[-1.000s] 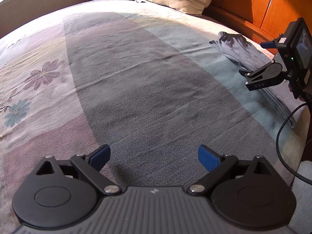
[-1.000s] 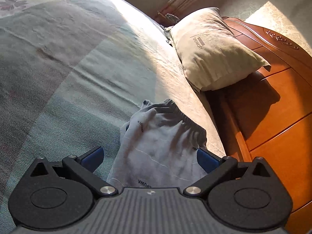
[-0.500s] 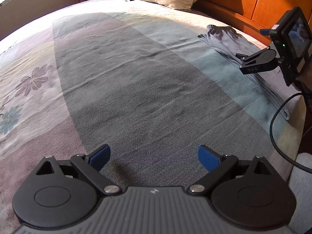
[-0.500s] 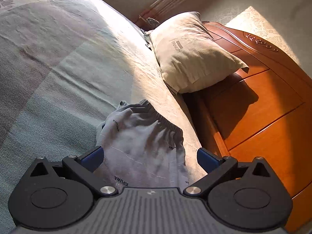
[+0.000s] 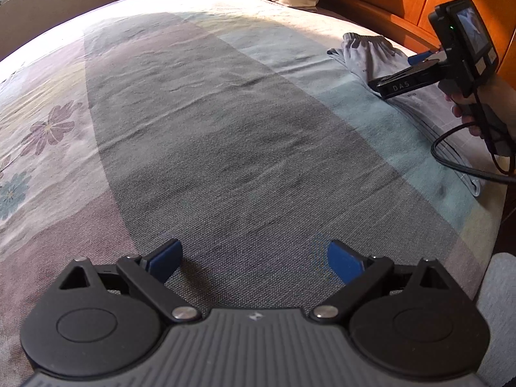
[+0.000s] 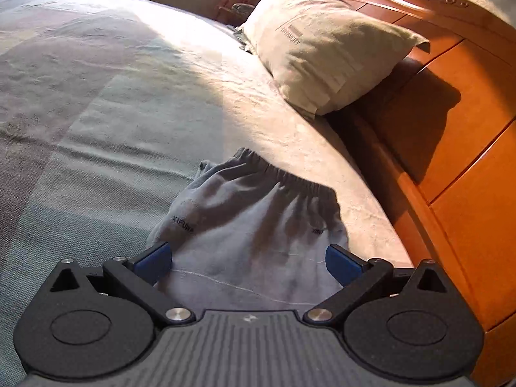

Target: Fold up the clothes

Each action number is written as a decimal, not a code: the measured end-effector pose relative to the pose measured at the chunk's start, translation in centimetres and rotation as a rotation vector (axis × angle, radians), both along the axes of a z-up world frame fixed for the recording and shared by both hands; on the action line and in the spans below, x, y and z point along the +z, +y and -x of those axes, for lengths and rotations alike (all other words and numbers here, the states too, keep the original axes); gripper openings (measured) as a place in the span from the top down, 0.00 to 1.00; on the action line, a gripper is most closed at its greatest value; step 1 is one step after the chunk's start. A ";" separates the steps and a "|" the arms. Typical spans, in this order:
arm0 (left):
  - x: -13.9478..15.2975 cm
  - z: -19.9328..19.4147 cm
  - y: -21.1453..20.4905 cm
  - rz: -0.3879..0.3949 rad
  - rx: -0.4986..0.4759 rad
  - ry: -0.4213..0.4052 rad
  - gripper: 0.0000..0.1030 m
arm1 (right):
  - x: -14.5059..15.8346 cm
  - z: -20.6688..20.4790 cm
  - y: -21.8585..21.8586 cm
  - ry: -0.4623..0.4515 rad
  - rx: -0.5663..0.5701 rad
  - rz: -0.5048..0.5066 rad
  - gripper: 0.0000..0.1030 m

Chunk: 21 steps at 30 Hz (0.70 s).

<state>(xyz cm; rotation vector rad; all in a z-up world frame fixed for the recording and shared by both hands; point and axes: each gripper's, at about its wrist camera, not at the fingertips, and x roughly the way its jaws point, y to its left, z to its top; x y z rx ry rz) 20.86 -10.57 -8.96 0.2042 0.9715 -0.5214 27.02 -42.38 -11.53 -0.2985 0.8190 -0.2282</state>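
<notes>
Approaching the garment: grey trousers (image 6: 254, 225) lie flat near the bedspread (image 5: 209, 148) edge beside the headboard (image 6: 451, 148), waistband toward the pillow (image 6: 322, 42). Right gripper (image 6: 248, 262) hovers over them, fingers spread and empty; left gripper (image 5: 254, 259) hangs over bare bedspread well apart, fingers likewise spread. Folding appears not yet begun; the next move likely calls for pinching the waistband or a side edge

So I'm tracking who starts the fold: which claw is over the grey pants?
The right claw, open above the grey pants; the left claw faces only bare bedspread.
</notes>
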 end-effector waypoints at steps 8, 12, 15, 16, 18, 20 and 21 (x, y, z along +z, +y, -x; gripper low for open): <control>0.7 0.3 -1.6 -0.002 -0.031 0.009 0.06 | 3.0 0.9 -4.0 -0.114 -0.001 -0.228 0.00; 0.6 0.6 -3.1 0.016 -0.098 0.033 0.06 | 1.9 -2.7 -7.2 -0.091 -0.070 -0.263 0.00; 0.3 0.8 -4.4 0.004 -0.133 0.055 0.06 | 0.3 -5.6 -8.1 -0.042 -0.086 -0.251 0.00; 0.3 1.0 -4.8 0.000 -0.144 0.058 0.06 | -0.1 -6.3 -8.4 -0.020 -0.083 -0.266 0.00; 0.6 1.5 -5.5 -0.006 -0.169 0.052 0.06 | 0.3 -6.0 -8.8 -0.022 -0.082 -0.301 0.00; 1.1 2.2 -6.0 -0.003 -0.198 0.044 0.06 | 2.0 -4.2 -9.0 -0.053 -0.068 -0.336 0.00; 1.4 2.4 -6.1 -0.001 -0.208 0.043 0.06 | 3.1 -2.6 -8.9 -0.078 -0.054 -0.349 0.00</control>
